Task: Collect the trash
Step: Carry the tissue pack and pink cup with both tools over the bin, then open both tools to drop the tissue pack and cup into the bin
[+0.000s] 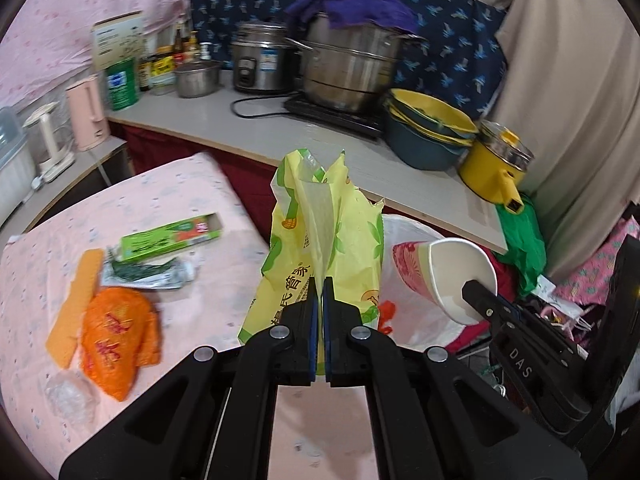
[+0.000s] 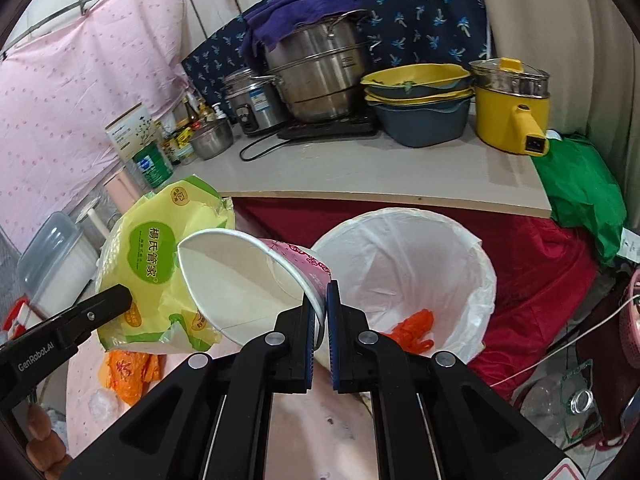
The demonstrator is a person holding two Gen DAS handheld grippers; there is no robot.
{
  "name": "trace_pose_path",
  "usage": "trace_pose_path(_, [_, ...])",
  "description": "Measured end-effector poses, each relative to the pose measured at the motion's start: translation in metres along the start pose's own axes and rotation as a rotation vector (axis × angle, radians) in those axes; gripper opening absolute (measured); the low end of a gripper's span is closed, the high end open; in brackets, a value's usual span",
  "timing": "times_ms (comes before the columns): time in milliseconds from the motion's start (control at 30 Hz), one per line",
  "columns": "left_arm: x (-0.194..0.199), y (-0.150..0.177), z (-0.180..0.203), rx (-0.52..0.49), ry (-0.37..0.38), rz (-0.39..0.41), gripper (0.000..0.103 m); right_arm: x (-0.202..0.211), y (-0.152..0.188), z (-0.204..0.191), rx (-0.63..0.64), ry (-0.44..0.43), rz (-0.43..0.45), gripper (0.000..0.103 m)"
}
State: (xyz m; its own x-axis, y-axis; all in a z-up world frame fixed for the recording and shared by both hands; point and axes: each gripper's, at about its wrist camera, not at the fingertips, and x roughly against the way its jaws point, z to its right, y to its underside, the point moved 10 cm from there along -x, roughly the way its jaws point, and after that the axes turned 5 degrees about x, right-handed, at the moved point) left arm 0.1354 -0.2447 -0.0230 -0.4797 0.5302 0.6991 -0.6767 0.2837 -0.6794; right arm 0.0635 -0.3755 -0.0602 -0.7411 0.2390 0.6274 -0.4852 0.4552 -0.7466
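My left gripper (image 1: pixel 319 286) is shut on a yellow-green plastic wrapper (image 1: pixel 320 236) and holds it up above the edge of the pink table (image 1: pixel 208 308). The wrapper also shows in the right wrist view (image 2: pixel 160 276). My right gripper (image 2: pixel 323 292) is shut on the rim of a pink-patterned paper cup (image 2: pixel 248 276), tilted beside a white-lined trash bin (image 2: pixel 416 272). The cup also shows in the left wrist view (image 1: pixel 448 276). An orange scrap (image 2: pixel 412 330) lies in the bin. On the table lie a green box (image 1: pixel 172 236), a foil wrapper (image 1: pixel 148 274), an orange bag (image 1: pixel 116 336) and an orange strip (image 1: pixel 76 304).
A counter (image 2: pixel 360 172) behind the bin carries steel pots (image 2: pixel 320 72), a rice cooker (image 2: pixel 252 100), stacked basins (image 2: pixel 420 100) and a yellow pot (image 2: pixel 512 104). A green bag (image 2: pixel 580 196) hangs at its right end. A clear plastic scrap (image 1: pixel 72 396) lies on the table.
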Motion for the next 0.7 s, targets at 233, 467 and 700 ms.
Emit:
trace_pose_path(233, [-0.035, 0.007, 0.049, -0.074, 0.06, -0.048, 0.002, -0.005, -0.001, 0.058, -0.09, 0.063, 0.0, 0.006])
trace_pose_path(467, [-0.072, 0.017, 0.068, -0.084, 0.093, -0.119, 0.002, -0.022, 0.001, 0.089, -0.14, 0.088, -0.017, 0.006])
trace_pose_path(700, [-0.094, 0.02, 0.064, -0.053, 0.087, -0.146, 0.02, -0.045, 0.003, 0.094, -0.155, 0.074, -0.043, 0.013])
